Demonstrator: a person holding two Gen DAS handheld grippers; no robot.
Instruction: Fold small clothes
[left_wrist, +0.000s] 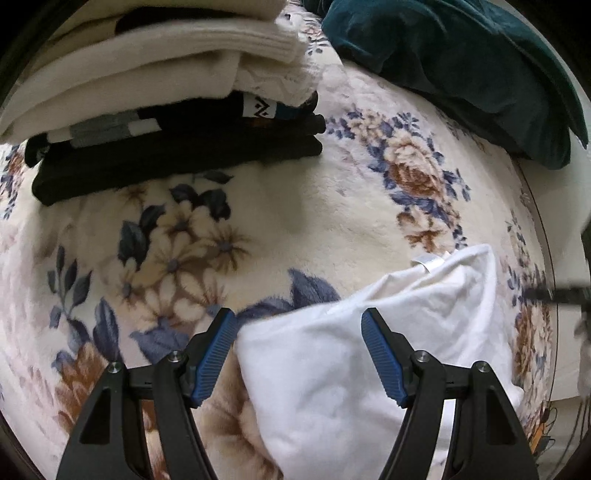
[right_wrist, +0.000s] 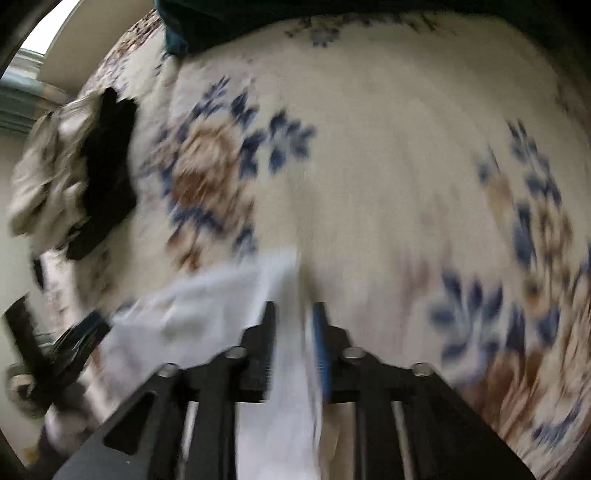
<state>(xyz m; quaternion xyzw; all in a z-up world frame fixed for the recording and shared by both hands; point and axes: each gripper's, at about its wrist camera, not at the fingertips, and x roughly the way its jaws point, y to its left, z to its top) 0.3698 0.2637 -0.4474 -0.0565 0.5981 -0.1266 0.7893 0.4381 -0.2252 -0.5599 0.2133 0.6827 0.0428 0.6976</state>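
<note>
Left wrist view is showing the left gripper hanging over the near part of a white garment, its blue pads standing wide apart and touching nothing, with the left edge of the cloth lying below the gap. The garment is lying on a floral blanket, at the near right, already doubled into a rough wedge, so I am judging that the fold is in its middle stage. In the right wrist view (which is badly blurred) the right gripper is standing with its jaws partly apart and a strip of the white cloth is running between them; whether the pads are still pressing it I cannot tell. The next move is probably asking for a fresh hold on a free edge, then carrying it over flat.

Farther off, at the far left, a stack of folded clothes is waiting, cream pieces on black ones. One small white tag is sitting on the garment, blank as far as I can read, and a label with a black zigzag mark is showing in the stack. A dark teal cloth is lying at the far right.
</note>
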